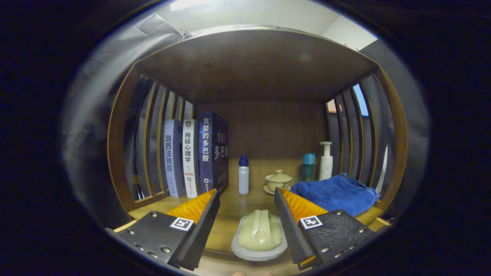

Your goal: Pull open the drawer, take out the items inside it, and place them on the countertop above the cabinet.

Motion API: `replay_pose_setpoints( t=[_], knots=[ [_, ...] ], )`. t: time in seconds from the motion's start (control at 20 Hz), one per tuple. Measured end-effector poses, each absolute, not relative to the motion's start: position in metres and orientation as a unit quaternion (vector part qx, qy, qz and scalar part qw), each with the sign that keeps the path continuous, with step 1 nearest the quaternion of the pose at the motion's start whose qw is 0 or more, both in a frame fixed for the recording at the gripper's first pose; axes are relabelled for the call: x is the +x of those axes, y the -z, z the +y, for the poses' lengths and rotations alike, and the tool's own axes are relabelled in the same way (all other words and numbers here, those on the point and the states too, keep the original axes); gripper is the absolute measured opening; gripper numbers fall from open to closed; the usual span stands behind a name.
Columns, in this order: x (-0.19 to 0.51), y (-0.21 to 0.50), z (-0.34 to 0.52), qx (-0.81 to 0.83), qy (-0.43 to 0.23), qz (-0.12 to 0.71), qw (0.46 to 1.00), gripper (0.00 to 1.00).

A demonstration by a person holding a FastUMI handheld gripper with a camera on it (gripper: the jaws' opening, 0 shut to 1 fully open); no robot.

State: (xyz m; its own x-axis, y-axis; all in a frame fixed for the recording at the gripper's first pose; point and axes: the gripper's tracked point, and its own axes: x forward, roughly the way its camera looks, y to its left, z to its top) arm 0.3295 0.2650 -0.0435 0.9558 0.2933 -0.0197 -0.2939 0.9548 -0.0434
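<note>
A pale green ridged item on a grey oval pad (259,234) lies on the wooden countertop (230,226) near its front edge. It sits low between my two fingers, and I see a small gap on each side of it. My gripper (246,191) is open, with its fingers spread wide and pointing into the shelf space above the cabinet. Neither finger presses on the item.
Three upright books (195,157) stand at the back left. A white bottle with a blue cap (243,174) and a lidded cup on a saucer (278,181) stand beyond the fingers. On the right are a teal bottle (308,166), a pump bottle (326,161) and a folded blue towel (335,193). Slatted wooden walls close both sides.
</note>
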Motion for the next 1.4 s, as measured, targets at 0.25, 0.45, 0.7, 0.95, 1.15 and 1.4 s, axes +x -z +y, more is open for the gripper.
replay_pose_setpoints(
  t=[0.25, 0.45, 0.7, 0.95, 1.15, 1.4],
  knots=[
    [0.33, 0.044, 0.264, -0.017, -0.148, 0.007, 0.989, 0.86],
    [0.331, 0.044, 0.262, -0.011, -0.145, 0.008, 0.989, 0.86],
    [0.331, 0.046, 0.262, -0.008, -0.147, 0.011, 0.989, 0.86],
    [0.331, 0.043, 0.258, 0.005, -0.144, 0.008, 0.99, 0.86],
    [0.332, 0.041, 0.254, 0.018, -0.139, 0.004, 0.99, 0.86],
    [0.333, 0.043, 0.252, 0.022, -0.138, 0.007, 0.99, 0.86]
  ],
)
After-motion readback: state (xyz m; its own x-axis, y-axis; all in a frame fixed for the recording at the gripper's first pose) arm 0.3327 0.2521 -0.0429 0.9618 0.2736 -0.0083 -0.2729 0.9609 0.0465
